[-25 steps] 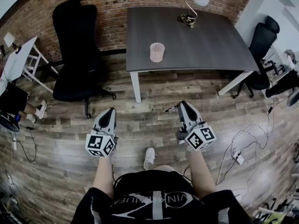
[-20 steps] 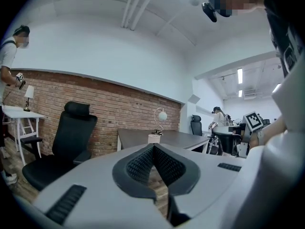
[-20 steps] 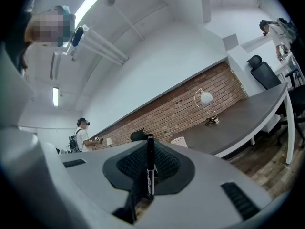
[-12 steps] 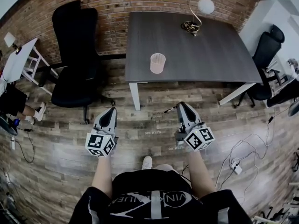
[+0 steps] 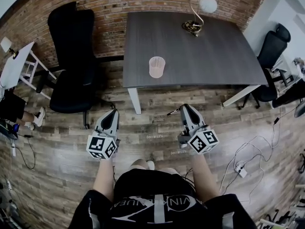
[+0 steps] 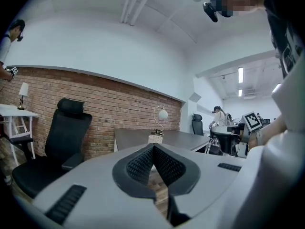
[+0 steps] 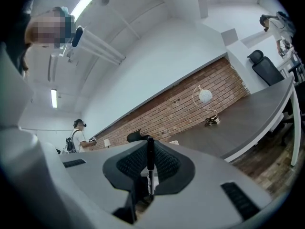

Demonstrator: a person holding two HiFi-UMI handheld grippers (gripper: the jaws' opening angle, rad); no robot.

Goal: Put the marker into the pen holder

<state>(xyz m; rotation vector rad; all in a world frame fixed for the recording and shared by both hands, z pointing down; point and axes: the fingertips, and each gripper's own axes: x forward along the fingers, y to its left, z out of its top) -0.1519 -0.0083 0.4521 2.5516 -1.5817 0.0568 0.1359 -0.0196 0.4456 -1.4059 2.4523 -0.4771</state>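
Marker [image 7: 150, 168] clamped in right gripper [image 5: 184, 109], crosswise to jaws; left gripper [image 5: 112, 113] closed, empty. Pen holder [image 5: 157, 67] well ahead of jaws. Risk: marker pivots in grip, strikes rim, topples holder.

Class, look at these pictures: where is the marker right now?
In the right gripper view the marker is clamped between the right tongs, short of the pen holder on the table ahead.
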